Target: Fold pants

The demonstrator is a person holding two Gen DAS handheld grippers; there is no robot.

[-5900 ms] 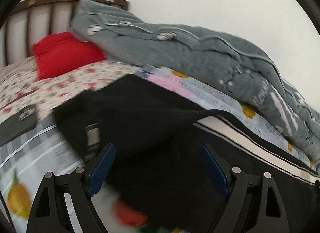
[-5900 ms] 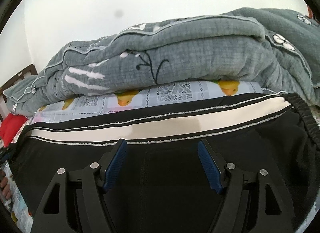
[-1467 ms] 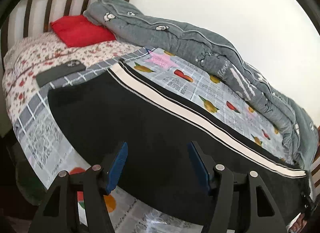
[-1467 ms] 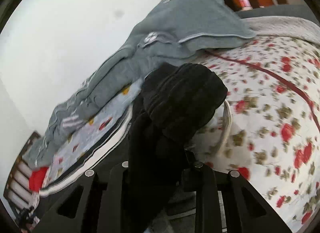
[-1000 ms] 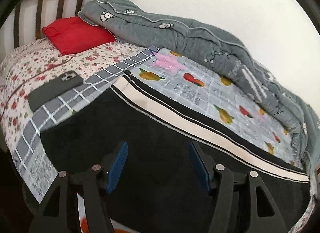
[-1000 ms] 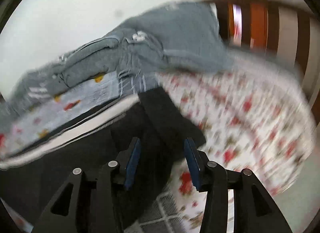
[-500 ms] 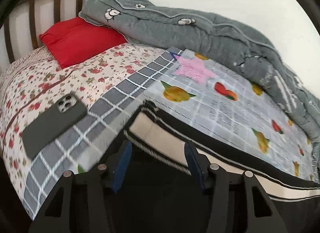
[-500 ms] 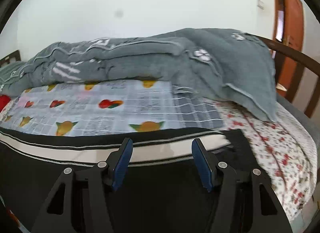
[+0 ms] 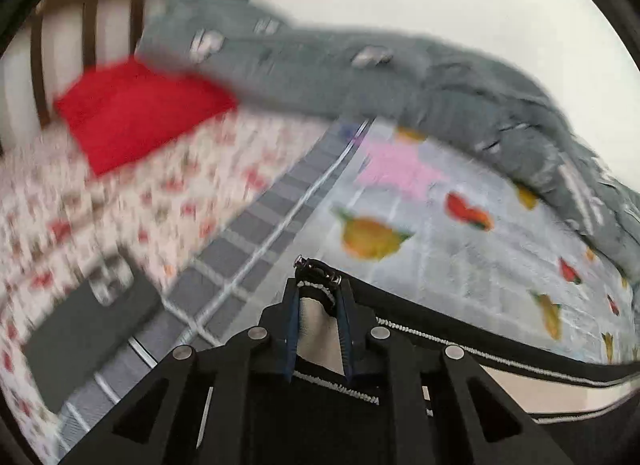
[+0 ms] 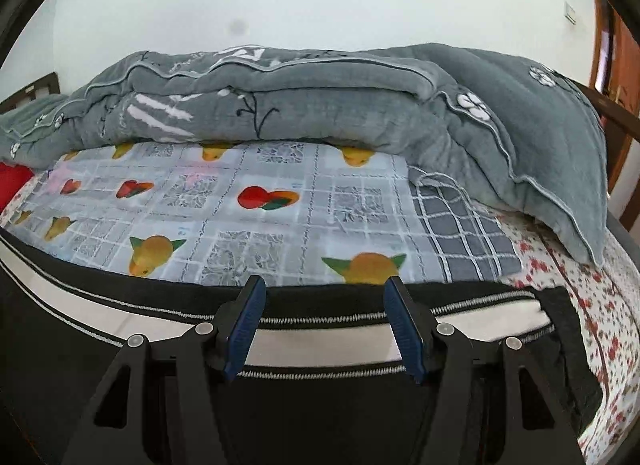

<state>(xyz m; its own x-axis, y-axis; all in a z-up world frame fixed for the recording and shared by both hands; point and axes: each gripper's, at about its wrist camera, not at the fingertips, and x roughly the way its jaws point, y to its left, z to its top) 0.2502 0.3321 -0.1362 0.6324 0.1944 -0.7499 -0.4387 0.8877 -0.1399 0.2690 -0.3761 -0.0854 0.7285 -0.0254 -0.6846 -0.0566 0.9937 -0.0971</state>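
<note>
My left tongs (image 9: 318, 297) pinch the black pants (image 9: 320, 417) hem while my right tongs (image 10: 324, 297) gape wide, so a one-sided lift may skew the fold.

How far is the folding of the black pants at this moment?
Done: the pants lie spread along the bed, side stripe flat. In hand: the left gripper is shut on the striped cuff end, that view blurred by motion; the right gripper is open over the stripe near the other end. Left: no cross fold shows yet, so the ends must probably still be brought together.
</note>
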